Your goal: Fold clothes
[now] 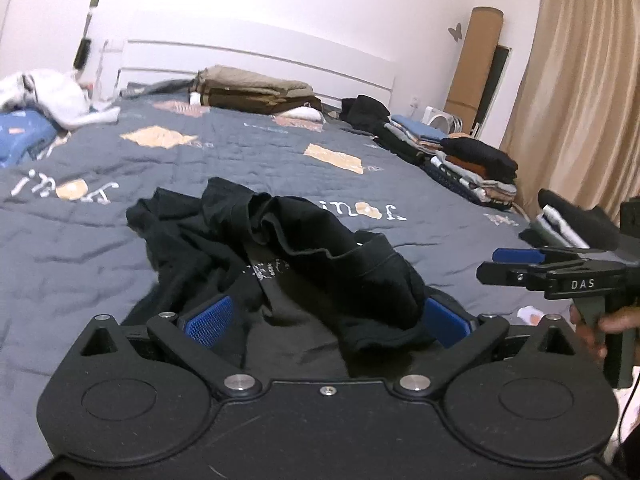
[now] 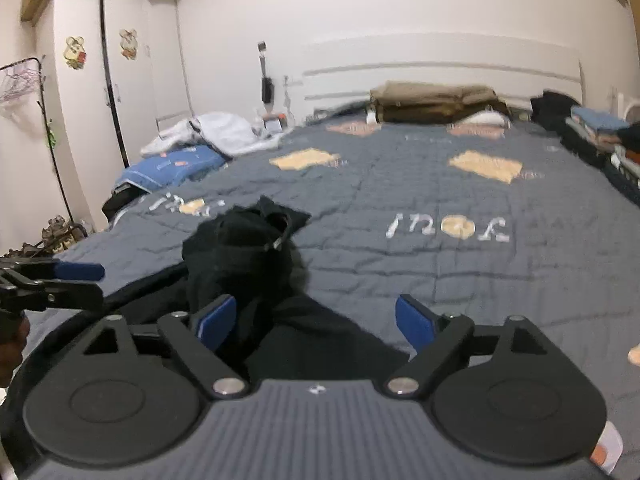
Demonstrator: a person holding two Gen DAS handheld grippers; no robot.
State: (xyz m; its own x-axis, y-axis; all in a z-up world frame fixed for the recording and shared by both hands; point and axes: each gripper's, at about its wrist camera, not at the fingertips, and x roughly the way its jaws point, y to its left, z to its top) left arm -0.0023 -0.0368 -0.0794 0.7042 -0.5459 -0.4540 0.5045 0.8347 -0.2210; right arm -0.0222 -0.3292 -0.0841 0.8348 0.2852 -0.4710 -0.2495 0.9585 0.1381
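A crumpled black garment (image 1: 280, 256) with a small white print lies on the grey bedspread (image 1: 120, 208). My left gripper (image 1: 326, 316) is open, its blue pads on either side of the garment's near edge, cloth bunched between them. In the right wrist view the same black garment (image 2: 244, 256) rises in a heap ahead. My right gripper (image 2: 316, 320) is open over its near part, with the left pad (image 2: 218, 320) against the cloth. The right gripper also shows in the left wrist view (image 1: 516, 264), right of the garment. The left gripper shows at the left edge of the right wrist view (image 2: 80, 280).
Stacks of folded clothes (image 1: 472, 164) line the bed's right side. Folded brown blankets (image 1: 256, 92) sit at the headboard. A white garment (image 1: 52, 96) and a blue item (image 2: 172, 168) lie at the far left. A wardrobe (image 2: 104, 64) stands left, a curtain (image 1: 580, 80) right.
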